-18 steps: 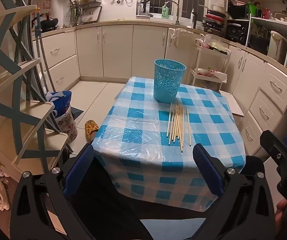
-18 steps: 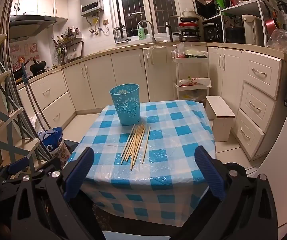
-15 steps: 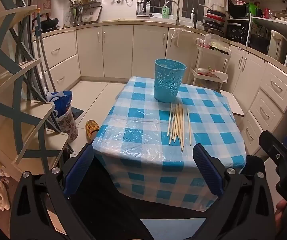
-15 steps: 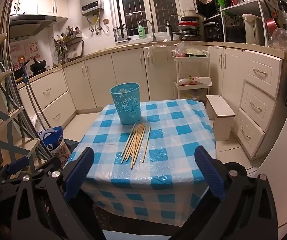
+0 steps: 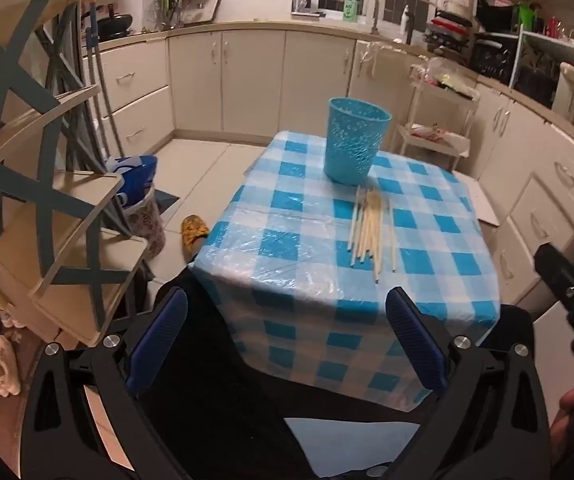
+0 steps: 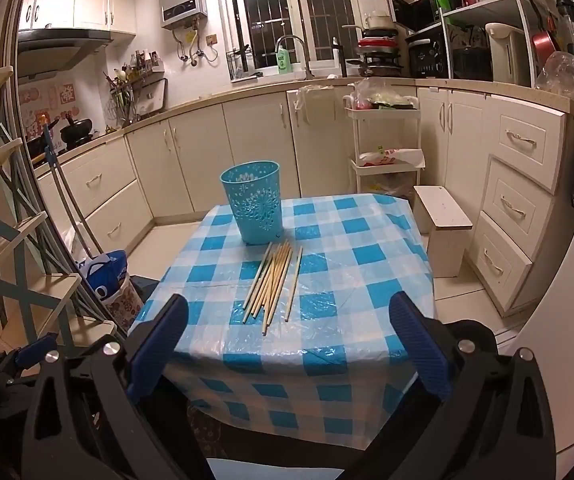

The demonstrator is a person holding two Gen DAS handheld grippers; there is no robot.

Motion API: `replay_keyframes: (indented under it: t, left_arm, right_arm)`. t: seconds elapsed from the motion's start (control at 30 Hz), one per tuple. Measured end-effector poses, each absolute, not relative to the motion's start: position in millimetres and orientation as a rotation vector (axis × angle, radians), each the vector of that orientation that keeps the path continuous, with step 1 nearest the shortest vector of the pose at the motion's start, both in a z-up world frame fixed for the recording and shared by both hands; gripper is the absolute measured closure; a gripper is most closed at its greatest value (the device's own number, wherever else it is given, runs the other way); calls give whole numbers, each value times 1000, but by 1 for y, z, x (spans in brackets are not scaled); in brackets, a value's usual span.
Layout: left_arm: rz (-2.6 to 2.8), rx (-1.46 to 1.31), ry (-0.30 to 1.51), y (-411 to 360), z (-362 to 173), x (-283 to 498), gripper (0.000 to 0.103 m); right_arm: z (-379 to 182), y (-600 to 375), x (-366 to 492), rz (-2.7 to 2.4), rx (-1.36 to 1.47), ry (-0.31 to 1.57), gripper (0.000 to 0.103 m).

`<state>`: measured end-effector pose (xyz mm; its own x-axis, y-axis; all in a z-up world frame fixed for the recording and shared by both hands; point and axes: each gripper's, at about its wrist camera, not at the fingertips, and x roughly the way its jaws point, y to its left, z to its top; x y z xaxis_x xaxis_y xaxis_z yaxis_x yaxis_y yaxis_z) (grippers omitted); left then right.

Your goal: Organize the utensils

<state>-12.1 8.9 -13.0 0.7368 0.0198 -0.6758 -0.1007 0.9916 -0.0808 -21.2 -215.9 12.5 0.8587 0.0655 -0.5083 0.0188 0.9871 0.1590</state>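
Kitchen at night, cream cabinets along the walls; small table [image 6: 371, 288] under a blue-and-white checked cloth with clear plastic over it; nothing picked up yet.

Left gripper [image 5: 287, 344] and right gripper [image 6: 289, 350]: both spread wide, nothing between the pads, both held short of the table's near edge and well apart from the work.

Chopsticks [image 6: 273, 282] lie flat as a loose bundle mid-table, one stick slightly split off on the right; far tips sit just beside the base of the teal perforated cup [image 6: 253, 204], which stands upright at the far side, mouth up. In the left wrist view the same bundle [image 5: 369, 232] sits right of centre, cup [image 5: 355, 142] behind it.

Long axis: runs roughly away from the grippers, near ends toward the person, far ends toward the cup; bundle fans a bit at the near end.

Step in hand, my read: approach and first pick. Suggest closing across the sticks, not along them, near mid-length so they don't tip; take few at a time, since the plastic film looks slippery and sticks will likely roll; bring them upright over the cup before release. Second gripper could steady the cup; it looks light and may topple.
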Motion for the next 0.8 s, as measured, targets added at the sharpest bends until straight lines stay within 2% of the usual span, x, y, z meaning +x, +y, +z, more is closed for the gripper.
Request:
replay_keyframes:
  t: [0.8]
  left_arm:
    - [106, -108, 671, 17, -2, -14, 7]
  right_arm:
    - [10, -208, -27, 44, 148, 543, 6]
